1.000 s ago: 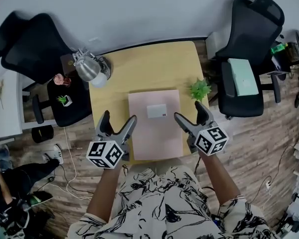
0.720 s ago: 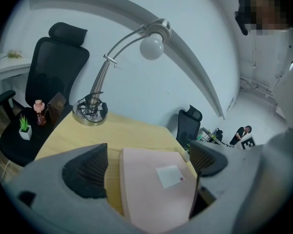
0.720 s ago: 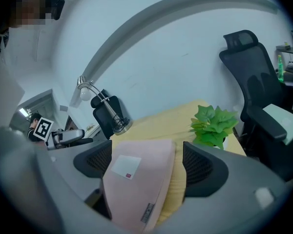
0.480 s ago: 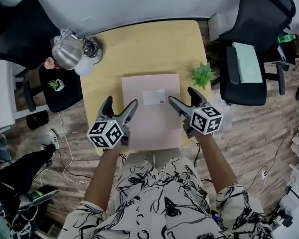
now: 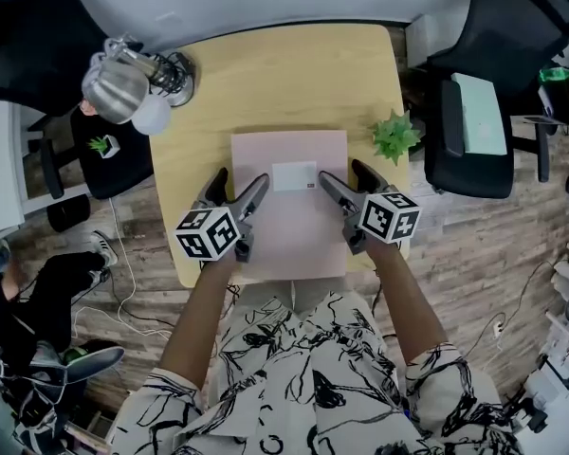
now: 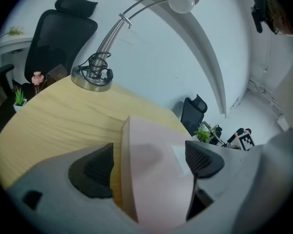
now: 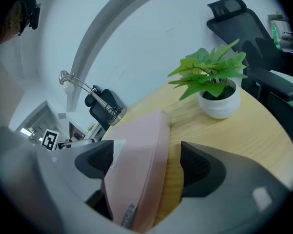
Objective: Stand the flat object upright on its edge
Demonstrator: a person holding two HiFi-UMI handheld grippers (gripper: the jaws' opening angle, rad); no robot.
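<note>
Bracketing opposite edges of the flat-lying pink box (image 5: pixel 289 226), left gripper (image 5: pixel 240 178) — jaws just narrowing — and right gripper (image 5: pixel 341 172) gape unclamped; tipping it upright remains.

— How many grippers are showing?
— Two: left gripper (image 5: pixel 240 178), right gripper (image 5: pixel 341 172). One pink box (image 5: pixel 289 235) is lying between them.
— Farther out?
— One lamp (image 5: pixel 114 88), two plants (table plant (image 5: pixel 395 136), small plant (image 5: pixel 100 144)), two chairs (left chair (image 5: pixel 19 27), right chair (image 5: pixel 512 17)) are standing.
</note>
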